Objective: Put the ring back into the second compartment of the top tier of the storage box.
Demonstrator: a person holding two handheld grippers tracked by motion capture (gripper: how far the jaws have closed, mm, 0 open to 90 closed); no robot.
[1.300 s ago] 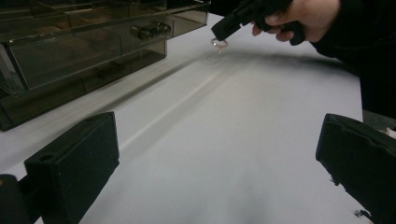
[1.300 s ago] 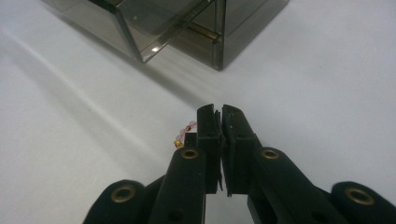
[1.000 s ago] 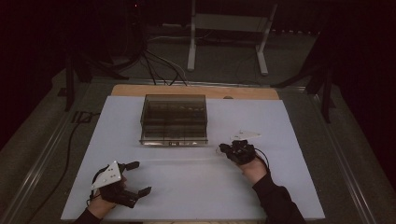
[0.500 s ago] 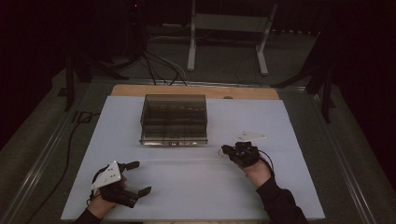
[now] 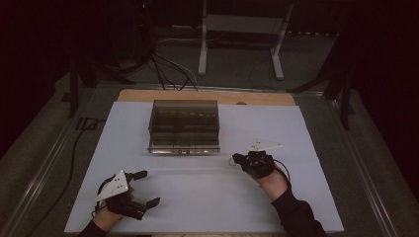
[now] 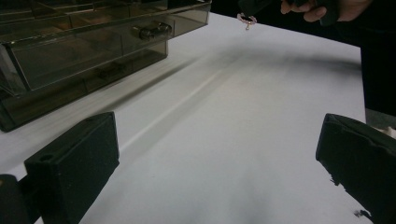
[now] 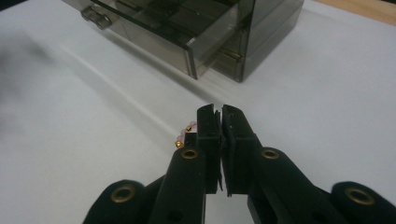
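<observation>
In the high view, the right gripper [image 5: 239, 160] is hovering over the white surface [image 5: 207, 197], at about 4 o'clock from the smoky clear drawer box [image 5: 184, 126] and near its front corner. Its jaws are pressing together on a small beaded bracelet [image 5: 231, 161], which is dangling at the tip as a pale loop. The left gripper [image 5: 146, 187] is sitting toward 7 o'clock of the surface, well apart from the box, with its jaws standing wide and nothing between them. A grey three-cornered plate is topping each gripper.

In the left gripper view, the two black jaws are rising from the bottom corners, spread far apart over bare white surface. The drawer box [image 6: 93, 51] is lying at 10 o'clock, its handles facing the camera. At 1 o'clock, the other hand [image 6: 322, 7] is showing, and the bracelet [image 6: 246, 19] is hanging just below that hand's gripper, clear of the surface.

In the right gripper view, the gripper [image 7: 220, 116] is pointing toward the box [image 7: 196, 32], whose upper drawer is standing pulled partway out at 12 o'clock. The jaws are closing almost flat against each other, pinching the bracelet [image 7: 183, 134]; pink and gold beads are peeking out at the left of the jaws, at about 9 o'clock from the tip.
</observation>
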